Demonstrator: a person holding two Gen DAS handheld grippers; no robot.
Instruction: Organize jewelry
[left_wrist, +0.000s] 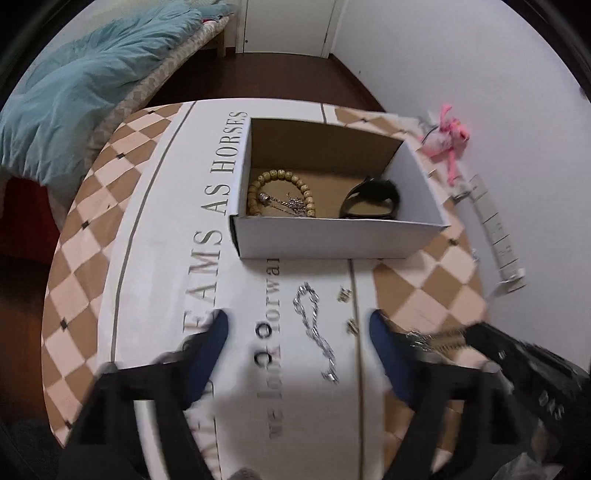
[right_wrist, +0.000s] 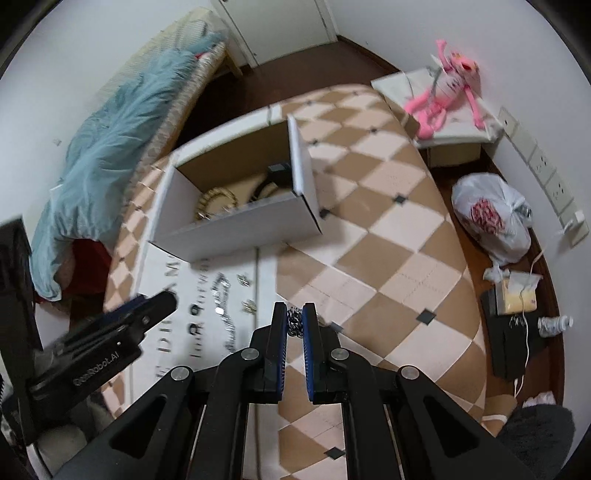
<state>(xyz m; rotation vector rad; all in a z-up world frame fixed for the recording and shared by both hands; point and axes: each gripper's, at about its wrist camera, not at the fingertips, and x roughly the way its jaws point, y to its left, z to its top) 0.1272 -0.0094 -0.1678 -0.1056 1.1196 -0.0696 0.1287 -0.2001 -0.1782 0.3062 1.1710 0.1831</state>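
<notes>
silver chain (left_wrist: 314, 328): flat on the table, between the spread pads
left gripper (left_wrist: 297, 332): jaws wide, empty
right gripper (right_wrist: 294, 323): pinching a dark chain (right_wrist: 294, 324)

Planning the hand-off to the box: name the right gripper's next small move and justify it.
Probably carry the right gripper, shut on the metal chain, up over the open box before releasing. The beaded bracelet already lies inside, and the left gripper stands open, empty.

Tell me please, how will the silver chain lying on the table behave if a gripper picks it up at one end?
The silver chain lies in loose curves of small links, so it probably hangs limp rather than keeping its shape. It looks thin and likely light. The shiny links may slip between pads, and the free end could drag across the tablecloth.
</notes>
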